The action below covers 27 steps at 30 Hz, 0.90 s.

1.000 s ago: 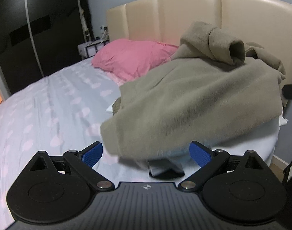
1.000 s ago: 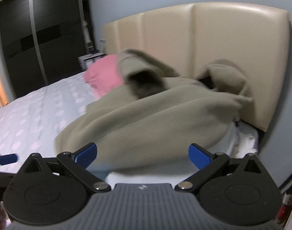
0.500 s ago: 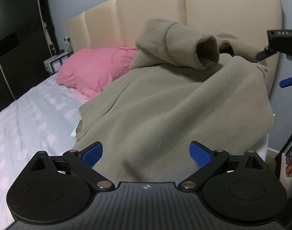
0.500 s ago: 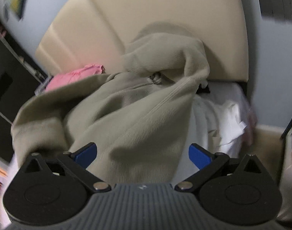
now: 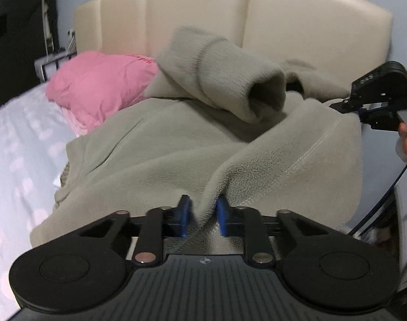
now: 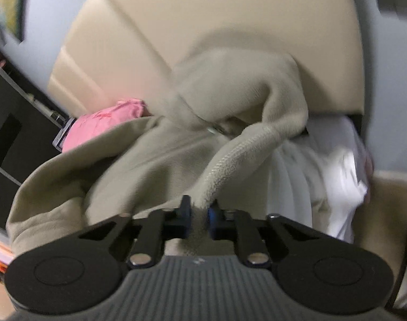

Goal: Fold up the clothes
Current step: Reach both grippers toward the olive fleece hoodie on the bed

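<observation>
A beige fleece hoodie (image 5: 160, 147) lies heaped at the head of the bed, one sleeve (image 5: 230, 91) rolled across its top. My left gripper (image 5: 203, 216) is shut on a fold of its near edge. My right gripper (image 6: 199, 214) is shut on a ribbed hem of the same hoodie (image 6: 155, 160). The right gripper also shows at the right edge of the left wrist view (image 5: 337, 104), at the garment's far right corner.
A pink pillow (image 5: 96, 85) lies left of the hoodie against the cream padded headboard (image 5: 283, 32). The bed sheet (image 5: 16, 144) is grey with pale spots. White bedding (image 6: 331, 171) bunches at the bed's right edge. A dark wardrobe (image 6: 5, 139) stands at left.
Both grippers were open half a second ago and have now closed on the hoodie's fabric. Both moved in closer to the garment.
</observation>
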Each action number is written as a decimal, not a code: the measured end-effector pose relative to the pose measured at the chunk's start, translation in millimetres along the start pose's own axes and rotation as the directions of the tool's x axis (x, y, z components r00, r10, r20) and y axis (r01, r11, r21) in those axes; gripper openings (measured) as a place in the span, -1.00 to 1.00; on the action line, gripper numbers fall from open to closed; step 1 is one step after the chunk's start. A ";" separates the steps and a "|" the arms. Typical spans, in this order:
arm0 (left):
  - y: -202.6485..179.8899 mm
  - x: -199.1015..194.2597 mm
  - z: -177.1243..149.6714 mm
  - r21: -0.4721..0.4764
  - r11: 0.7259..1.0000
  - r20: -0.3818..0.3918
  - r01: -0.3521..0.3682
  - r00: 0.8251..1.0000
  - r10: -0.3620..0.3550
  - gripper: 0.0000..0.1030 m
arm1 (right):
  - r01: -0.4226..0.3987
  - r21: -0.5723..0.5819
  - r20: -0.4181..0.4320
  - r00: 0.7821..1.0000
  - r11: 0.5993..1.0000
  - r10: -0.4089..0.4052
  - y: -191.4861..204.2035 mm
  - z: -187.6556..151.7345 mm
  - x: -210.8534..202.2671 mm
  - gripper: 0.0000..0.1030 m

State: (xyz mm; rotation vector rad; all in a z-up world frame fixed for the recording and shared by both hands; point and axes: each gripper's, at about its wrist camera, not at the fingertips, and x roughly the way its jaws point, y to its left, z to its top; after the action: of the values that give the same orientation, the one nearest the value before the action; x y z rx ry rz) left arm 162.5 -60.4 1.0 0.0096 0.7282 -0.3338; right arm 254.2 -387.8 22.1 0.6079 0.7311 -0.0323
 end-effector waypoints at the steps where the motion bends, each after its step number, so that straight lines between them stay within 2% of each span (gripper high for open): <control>1: 7.0 -5.5 0.1 -0.027 1.000 0.000 0.012 1.000 -0.012 -0.78 | -0.020 -0.042 0.019 1.000 0.999 0.021 12.6 2.0 -9.8 -0.80; 3: 18.8 -18.3 1.7 -0.059 0.998 0.003 0.011 1.000 -0.011 -0.80 | -0.063 -0.125 0.041 0.997 0.990 0.068 42.7 2.5 -31.2 -0.81; 6: 31.9 -48.1 3.7 -0.059 0.998 0.030 -0.028 0.999 0.030 -0.82 | -0.151 -0.239 0.043 0.985 0.959 0.166 88.3 0.4 -60.4 -0.80; 7: 35.7 -58.3 5.2 -0.061 0.998 0.041 -0.033 0.999 0.035 -0.82 | -0.213 -0.276 0.032 0.972 0.937 0.231 105.8 -3.2 -71.6 -0.85; 8: 40.3 -69.8 6.3 -0.070 0.997 0.052 -0.026 0.998 0.030 -0.82 | -0.274 -0.313 0.020 0.956 0.909 0.294 123.3 -6.8 -82.8 -0.99; 9: 46.0 -83.0 6.6 -0.086 0.996 0.064 -0.003 0.998 0.008 -0.82 | -0.357 -0.341 -0.008 0.926 0.870 0.377 141.6 -10.8 -95.2 -0.99; 10: 50.3 -95.6 7.2 -0.100 0.995 0.076 0.013 0.997 -0.005 -0.82 | -0.464 -0.365 -0.055 0.876 0.807 0.479 166.3 -17.6 -112.7 -0.99; 11: 52.4 -107.1 8.3 -0.110 0.994 0.086 0.017 0.996 -0.008 -0.86 | -0.506 -0.423 -0.078 0.847 0.752 0.526 197.0 -28.1 -135.1 -0.99; 12: 53.8 -119.6 8.9 -0.114 0.994 0.100 0.000 0.995 0.012 -1.00 | -0.514 -0.494 -0.078 0.829 0.701 0.553 222.7 -39.1 -155.9 -0.99; 14: 56.3 -143.1 8.8 -0.098 0.990 0.139 -0.096 0.984 0.110 -1.00 | -0.535 -0.598 -0.106 0.791 0.597 0.603 276.1 -63.9 -198.2 -0.99; 16: 64.9 -160.4 8.2 -0.118 0.988 0.145 -0.095 0.983 0.112 -1.00 | -0.561 -0.632 -0.158 0.768 0.534 0.620 313.1 -83.1 -223.3 -0.99; 17: 69.4 -166.2 6.8 -0.127 0.988 0.138 -0.089 0.985 0.106 -1.00 | -0.548 -0.652 -0.165 0.777 0.524 0.608 326.7 -92.5 -230.2 -0.99; 19: 73.0 -176.3 2.4 -0.108 0.989 0.131 -0.098 0.985 0.112 -1.00 | -0.513 -0.676 -0.159 0.802 0.529 0.575 337.4 -103.9 -231.9 -0.96; 22: 74.7 -182.9 -5.9 -0.093 0.991 0.124 -0.095 0.987 0.106 -1.00 | -0.461 -0.664 -0.149 0.853 0.588 0.500 331.1 -107.4 -217.4 -0.89; 25: 67.7 -180.3 -13.2 -0.062 0.994 0.124 -0.088 0.988 0.095 -0.58 | -0.400 -0.632 -0.140 0.902 0.664 0.409 310.8 -100.4 -197.5 -0.89; 27: 60.4 -177.8 -18.8 -0.032 0.996 0.128 -0.084 0.988 0.087 -0.18 | -0.357 -0.600 -0.139 0.928 0.716 0.346 286.6 -88.8 -181.5 -0.81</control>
State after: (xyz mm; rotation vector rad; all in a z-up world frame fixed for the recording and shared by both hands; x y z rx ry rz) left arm 44.8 51.8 96.8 -0.0057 0.6015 -0.2404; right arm 130.0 -135.6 231.6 0.0993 0.5810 0.5578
